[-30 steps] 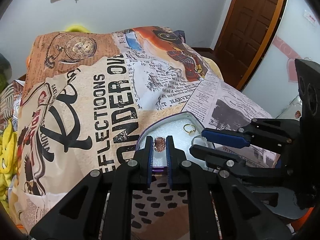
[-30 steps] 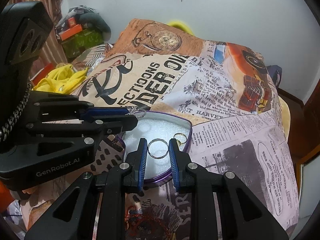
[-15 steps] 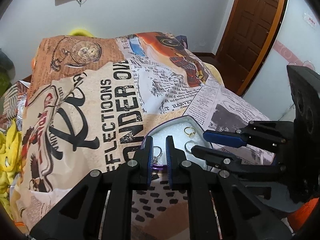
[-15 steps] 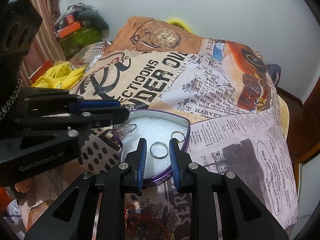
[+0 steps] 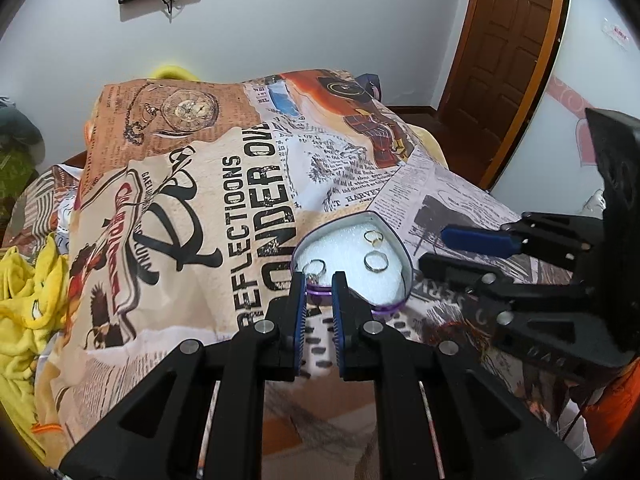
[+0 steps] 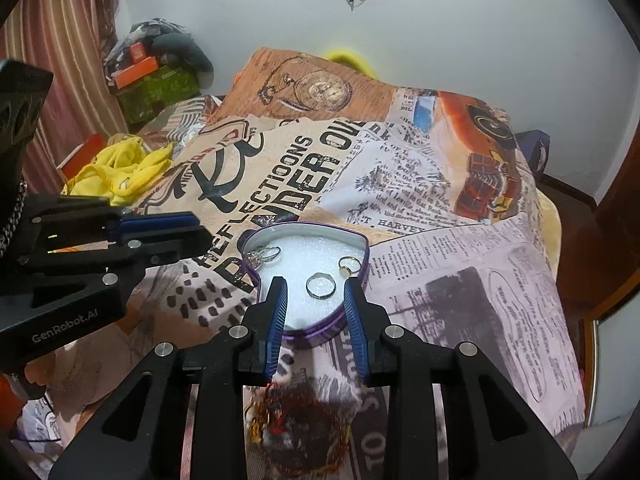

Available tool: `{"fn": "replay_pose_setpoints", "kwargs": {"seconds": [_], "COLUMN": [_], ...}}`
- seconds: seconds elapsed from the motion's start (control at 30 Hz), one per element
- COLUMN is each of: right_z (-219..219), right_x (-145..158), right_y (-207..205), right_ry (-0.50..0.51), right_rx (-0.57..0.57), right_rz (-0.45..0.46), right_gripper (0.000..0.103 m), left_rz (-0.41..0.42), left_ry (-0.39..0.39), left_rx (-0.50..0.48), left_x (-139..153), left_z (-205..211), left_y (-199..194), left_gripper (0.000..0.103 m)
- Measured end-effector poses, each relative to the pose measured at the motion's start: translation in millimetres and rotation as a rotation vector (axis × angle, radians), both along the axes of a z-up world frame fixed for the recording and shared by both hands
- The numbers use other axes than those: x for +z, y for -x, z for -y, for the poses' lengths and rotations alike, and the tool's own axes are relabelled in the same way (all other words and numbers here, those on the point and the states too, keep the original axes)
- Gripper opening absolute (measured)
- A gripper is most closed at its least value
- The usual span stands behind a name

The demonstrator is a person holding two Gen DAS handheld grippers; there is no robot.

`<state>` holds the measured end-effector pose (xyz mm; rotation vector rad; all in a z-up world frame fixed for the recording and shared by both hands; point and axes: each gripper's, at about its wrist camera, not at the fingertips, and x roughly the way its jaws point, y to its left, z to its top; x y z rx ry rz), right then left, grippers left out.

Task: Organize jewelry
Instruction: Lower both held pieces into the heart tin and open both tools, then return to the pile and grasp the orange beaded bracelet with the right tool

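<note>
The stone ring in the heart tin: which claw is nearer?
Left. The left claw sits just short of the stone ring; the right claw frames the plain band across the heart tin.

A bedroom at home: printed bedspread (image 5: 248,184), wooden door (image 5: 516,52), curtain (image 6: 60,60).

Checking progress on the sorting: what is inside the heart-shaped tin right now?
On the white foam lining of the heart-shaped tin lie three rings: a stone-set ring, a plain silver band and a thin gold ring. The tin's near edge is partly covered by the right hand-held gripper.

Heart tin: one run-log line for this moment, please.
heart tin: three rings inside | left tool: shut, empty | right tool: open, just widened, empty
</note>
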<state>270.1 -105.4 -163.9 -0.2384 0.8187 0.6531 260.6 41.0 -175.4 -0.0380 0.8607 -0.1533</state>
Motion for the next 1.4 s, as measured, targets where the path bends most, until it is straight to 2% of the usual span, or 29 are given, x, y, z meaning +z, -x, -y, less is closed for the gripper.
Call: {"fn": "replay_pose_setpoints", "kwargs": {"seconds": [0.27, 0.47, 0.8, 1.03, 1.17, 1.4], "right_z": [21.3, 36.3, 60.5, 66.4, 61.9, 57.1], "right_x": [17.8, 16.8, -16.7, -49.8, -50.9, -55.9], "right_y": [21.7, 31.8, 40.8, 51.1, 54.4, 50.9], "right_ry": [-0.031, -0.033, 0.01, 0.004, -0.013, -0.003], "right_rx": [-0.04, -0.075, -0.142, -0.15, -0.147, -0.146], "right_rz": [0.028, 0.025, -0.049, -0.161, -0.15, -0.125], "right_gripper": [0.027, 0.027, 0.027, 0.027, 0.027, 0.026], "left_rz": [-0.008, -0.03, -0.104, -0.139, -0.146, -0.158], "left_ry": [0.0, -0.004, 0.019, 0.026, 0.06, 0.049], "left_rx": [-0.002, -0.03, -0.065, -0.047, -0.041, -0.048], "left_x": [5.6, -0.4, -27.9, -43.1, -47.0, -53.9], "left_z": [8.1, 20.1, 34.2, 34.0, 34.4, 37.4], "left_y": [21.5, 34.2, 41.6, 47.9, 49.9, 46.0], "left_gripper": [0.012, 0.013, 0.015, 0.015, 0.017, 0.019]}}
